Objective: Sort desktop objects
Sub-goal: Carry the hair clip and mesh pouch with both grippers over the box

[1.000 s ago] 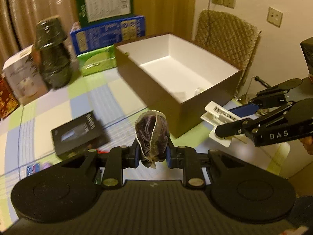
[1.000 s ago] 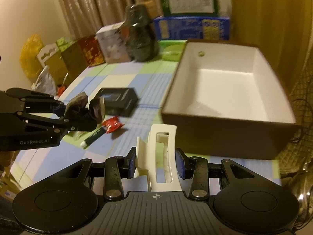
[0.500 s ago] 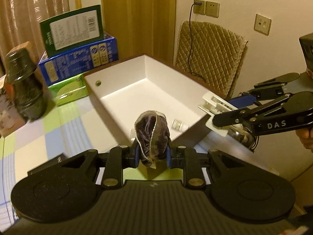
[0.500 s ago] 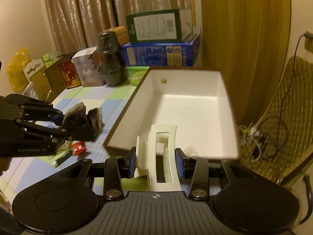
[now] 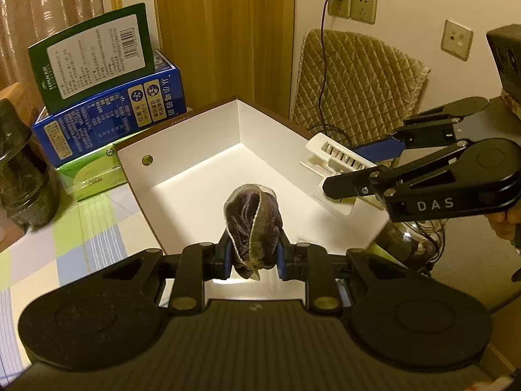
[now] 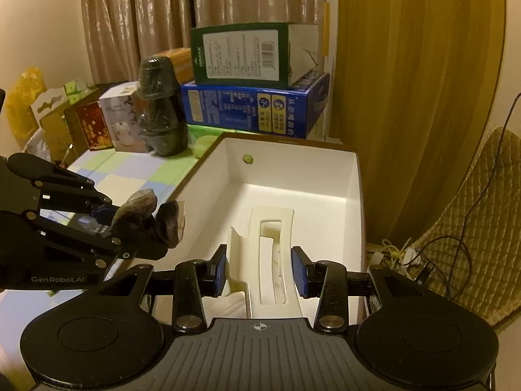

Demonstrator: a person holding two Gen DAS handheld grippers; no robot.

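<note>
My left gripper [image 5: 254, 257] is shut on a dark purple cloth pouch [image 5: 253, 221] with pale trim, held over the white inside of the brown open box [image 5: 202, 137]. My right gripper [image 6: 260, 270] is shut on a white plastic clip-like holder [image 6: 270, 260], also above the box [image 6: 353, 202]. In the left wrist view the right gripper [image 5: 338, 179] and its white holder [image 5: 335, 163] hang over the box's right rim. In the right wrist view the left gripper [image 6: 130, 228] with the pouch [image 6: 146, 218] sits at the box's left rim.
Behind the box stand a blue carton [image 5: 107, 117] with a green carton [image 5: 91, 55] on top, a green tissue pack [image 5: 91, 169] and a dark wrapped jar [image 6: 159, 114]. A quilted chair [image 5: 355, 84] and cables lie right of the table. Small boxes [image 6: 94, 123] line the far left.
Both grippers have travelled from the checked tablecloth to above the open box, each keeping its object. The black case and small items on the cloth have dropped out of view.
</note>
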